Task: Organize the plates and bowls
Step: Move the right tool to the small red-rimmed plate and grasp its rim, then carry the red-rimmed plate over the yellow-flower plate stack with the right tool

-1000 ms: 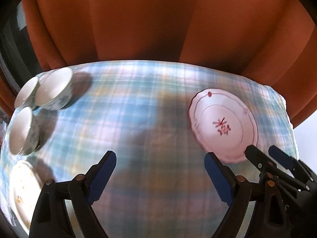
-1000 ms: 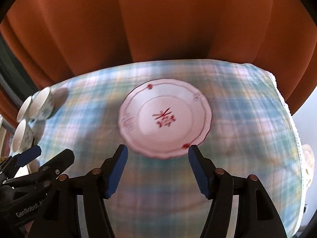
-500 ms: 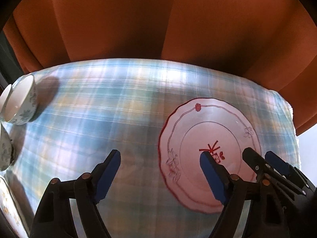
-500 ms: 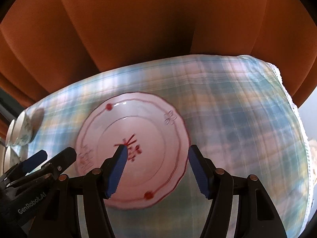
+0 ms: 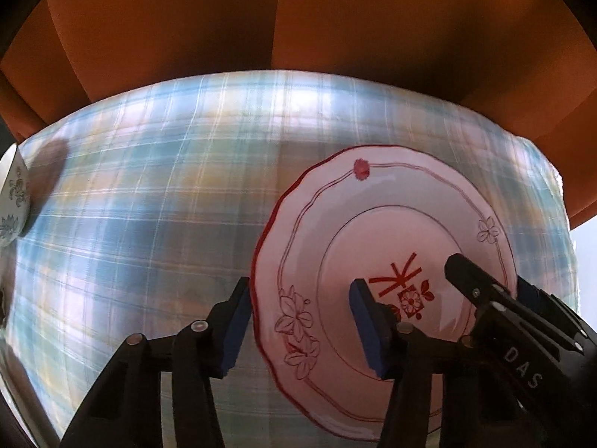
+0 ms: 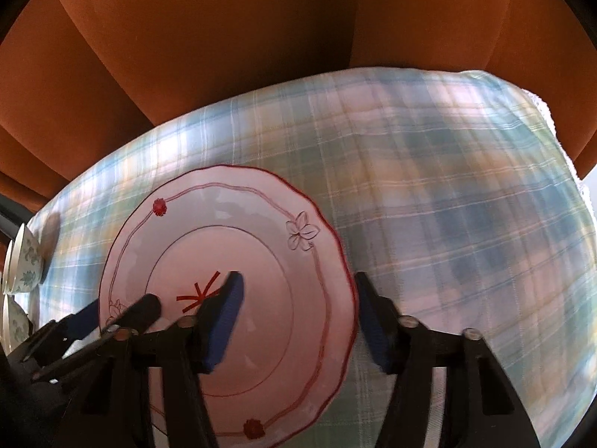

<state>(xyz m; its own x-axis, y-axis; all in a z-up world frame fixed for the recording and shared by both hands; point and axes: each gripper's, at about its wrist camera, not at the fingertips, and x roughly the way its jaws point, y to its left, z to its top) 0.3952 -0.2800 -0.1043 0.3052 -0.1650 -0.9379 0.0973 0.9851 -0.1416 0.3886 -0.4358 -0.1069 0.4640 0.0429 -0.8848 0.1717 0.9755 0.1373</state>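
"das" is read lower right on the right gripper (image 5: 488, 291). plate (image 5: 391, 224) rim is straddled by both; left gripper (image 5: 298, 328) jaws, just closing, not yet pressed on it.

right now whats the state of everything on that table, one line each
plate: flat on the tablecloth, right side up, empty, not lifted
left gripper: jaws just been closing, its fingers straddle the plate's left rim, not pressing yet
right gripper: jaws just been closing, its fingers straddle the plate's right rim, not pressing yet
bowls: at the table's far left edge, lying tipped on their sides, untouched
tablecloth: spread flat
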